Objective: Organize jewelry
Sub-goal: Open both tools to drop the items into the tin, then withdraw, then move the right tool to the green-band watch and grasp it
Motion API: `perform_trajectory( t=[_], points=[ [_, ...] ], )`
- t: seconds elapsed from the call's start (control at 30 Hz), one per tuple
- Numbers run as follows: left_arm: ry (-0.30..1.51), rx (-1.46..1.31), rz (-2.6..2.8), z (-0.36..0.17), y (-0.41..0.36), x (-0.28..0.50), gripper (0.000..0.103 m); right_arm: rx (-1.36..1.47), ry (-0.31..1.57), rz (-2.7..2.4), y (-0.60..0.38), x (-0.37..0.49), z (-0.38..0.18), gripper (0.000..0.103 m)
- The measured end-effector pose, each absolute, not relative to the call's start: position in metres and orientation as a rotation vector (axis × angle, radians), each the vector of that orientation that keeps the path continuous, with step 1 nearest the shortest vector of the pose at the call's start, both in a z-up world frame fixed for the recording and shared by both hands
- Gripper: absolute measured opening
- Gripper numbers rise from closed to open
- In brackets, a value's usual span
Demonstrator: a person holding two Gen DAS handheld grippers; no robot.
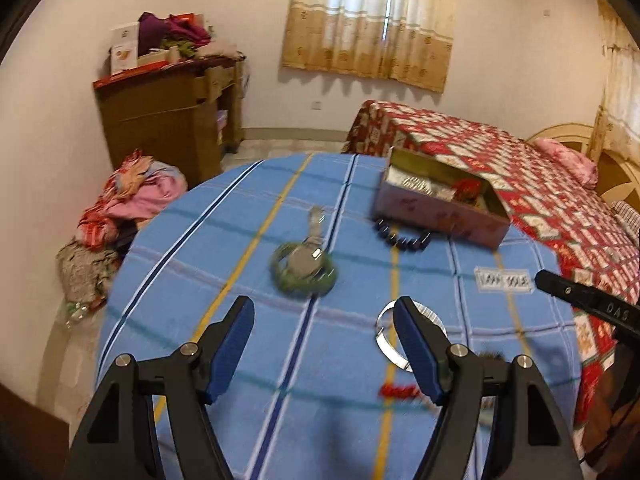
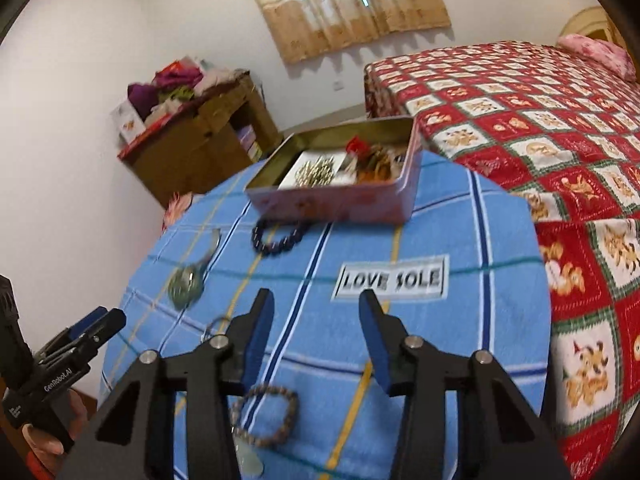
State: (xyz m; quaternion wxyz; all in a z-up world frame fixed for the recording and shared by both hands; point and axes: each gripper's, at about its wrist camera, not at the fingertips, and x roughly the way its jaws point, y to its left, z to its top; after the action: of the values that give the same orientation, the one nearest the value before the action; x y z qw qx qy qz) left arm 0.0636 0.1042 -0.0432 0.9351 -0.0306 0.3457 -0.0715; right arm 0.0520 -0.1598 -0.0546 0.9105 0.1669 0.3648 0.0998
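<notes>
Still loose on the worktop (image 2: 460, 216) are the pieces you must sort: a dark bead bracelet (image 2: 280, 236) just in front of the tin (image 2: 340, 200) at upper centre, a green bangle (image 1: 303, 268) with a silver piece lying on it, a clear ring (image 1: 390, 334) low centre, and a brown bead bracelet (image 2: 266, 416) at the bottom. Your left gripper (image 1: 324, 344) stands wide and empty; one finger hides part of the ring, so a blind close could flick it away. Your right gripper (image 2: 316, 332) has narrower jaws, nothing between them. Hasty closing could drag the cloth.
</notes>
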Motion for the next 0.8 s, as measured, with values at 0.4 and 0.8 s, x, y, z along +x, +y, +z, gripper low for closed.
perform_trajectory(
  t=[0.4, 0.8],
  points=[
    [0.758, -0.063, -0.12, -0.072, 0.119, 0.038, 0.072, 0.216, 0.827, 0.317, -0.105, 0.041, -0.066, 0.034],
    [0.758, -0.112, -0.091, -0.075, 0.139, 0.041, 0.072, 0.256, 0.854, 0.414, -0.075, 0.071, -0.06, 0.034]
  ],
)
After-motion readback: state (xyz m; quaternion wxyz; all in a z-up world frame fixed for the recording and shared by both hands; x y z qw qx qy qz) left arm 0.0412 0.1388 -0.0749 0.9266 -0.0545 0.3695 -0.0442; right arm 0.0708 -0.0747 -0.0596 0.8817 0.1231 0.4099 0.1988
